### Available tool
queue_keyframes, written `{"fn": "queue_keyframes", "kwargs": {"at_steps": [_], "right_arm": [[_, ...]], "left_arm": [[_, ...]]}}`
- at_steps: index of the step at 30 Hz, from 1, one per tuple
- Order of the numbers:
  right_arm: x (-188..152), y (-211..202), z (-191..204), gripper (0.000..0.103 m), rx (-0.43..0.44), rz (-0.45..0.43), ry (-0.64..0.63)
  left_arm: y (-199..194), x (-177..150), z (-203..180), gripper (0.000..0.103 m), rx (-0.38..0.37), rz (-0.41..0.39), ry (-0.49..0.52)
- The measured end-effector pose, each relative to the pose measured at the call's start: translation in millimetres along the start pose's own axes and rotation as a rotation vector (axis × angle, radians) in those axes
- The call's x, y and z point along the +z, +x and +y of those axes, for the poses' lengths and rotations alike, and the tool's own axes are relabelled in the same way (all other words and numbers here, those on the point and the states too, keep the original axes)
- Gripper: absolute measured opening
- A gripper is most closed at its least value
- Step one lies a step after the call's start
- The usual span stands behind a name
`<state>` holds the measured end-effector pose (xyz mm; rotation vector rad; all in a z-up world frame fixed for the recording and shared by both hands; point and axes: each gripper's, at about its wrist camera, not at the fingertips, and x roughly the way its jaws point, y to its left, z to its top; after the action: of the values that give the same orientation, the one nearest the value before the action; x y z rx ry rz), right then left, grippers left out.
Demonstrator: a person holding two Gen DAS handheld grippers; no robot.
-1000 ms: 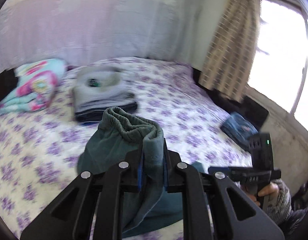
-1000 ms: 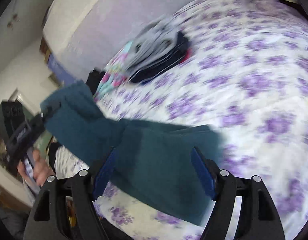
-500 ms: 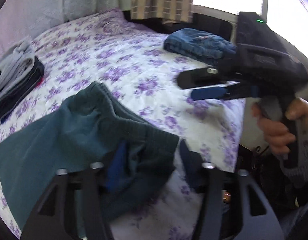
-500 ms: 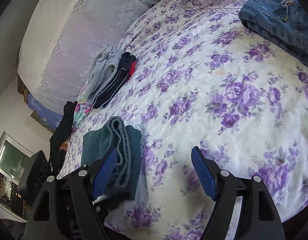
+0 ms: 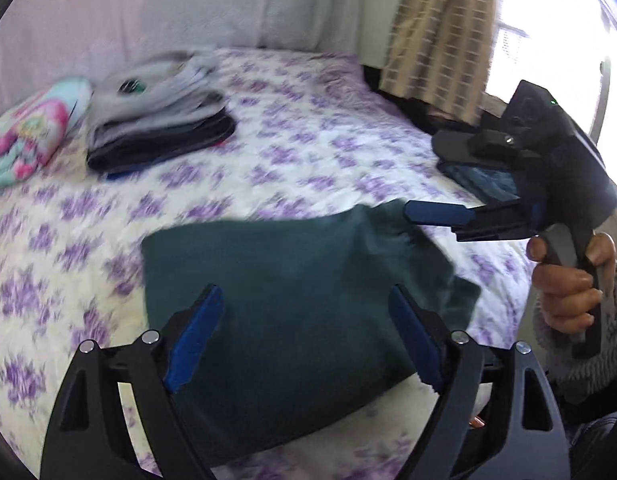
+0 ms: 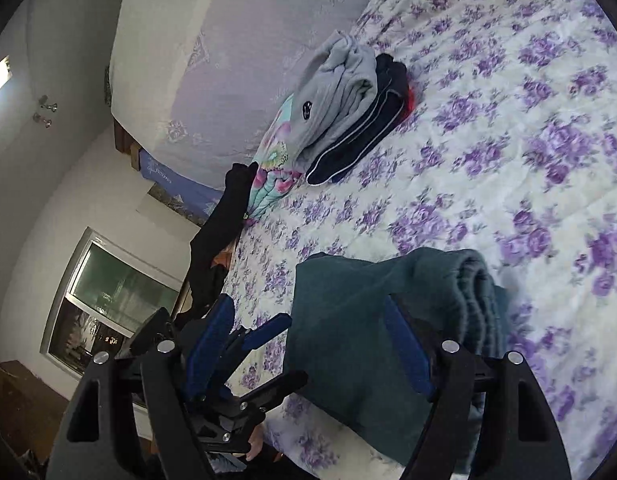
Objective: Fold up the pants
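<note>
Folded green pants (image 5: 292,280) lie near the bed's (image 5: 308,152) front edge. The left gripper (image 5: 304,336) and right gripper (image 6: 308,356) hover with fingers spread, empty. A careless nudge could undo the fold or push them off.

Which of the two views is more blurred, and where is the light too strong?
Left wrist view: motion blur smears the bedspread and the gray stack; the window at top right is blown out white. Right wrist view: sharper, the stack is crisp, only the far right bedspread is slightly smeared; no glare. Both views bend at the edges, fisheye style.
</note>
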<state>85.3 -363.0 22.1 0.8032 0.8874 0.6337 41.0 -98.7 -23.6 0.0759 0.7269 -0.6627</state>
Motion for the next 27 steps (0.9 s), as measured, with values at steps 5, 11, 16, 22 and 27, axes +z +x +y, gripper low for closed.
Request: {"fn": "queue_keyframes", "kwargs": {"at_steps": [5, 11, 16, 22, 27], "right_arm": [[1.4, 3.6, -41.2, 0.061, -0.162, -0.039, 0.046], [-7.9, -33.4, -52.7, 0.052, -0.162, -0.086, 0.107], [-26.7, -33.7, -2.4, 0.059, -0.126, -0.033, -0.042], [-56.8, -11.4, -40.2, 0.017, -0.288, 0.070, -0.005], [-65.9, -50.3, -45.2, 0.028, -0.285, 0.005, 0.024]], "left_arm": [[29.9, -23.4, 20.5, 0.082, 0.066, 0.106, 0.016], [8.1, -22.5, 10.5, 0.082, 0.044, 0.067, 0.052], [-5.4, -5.8, 14.4, 0.088, -0.070, 0.014, -0.024], [32.3, -20.0, 30.7, 0.088, 0.100, 0.137, -0.031], [6.5, -23.3, 35.5, 0.088, 0.089, 0.097, -0.036]]}}
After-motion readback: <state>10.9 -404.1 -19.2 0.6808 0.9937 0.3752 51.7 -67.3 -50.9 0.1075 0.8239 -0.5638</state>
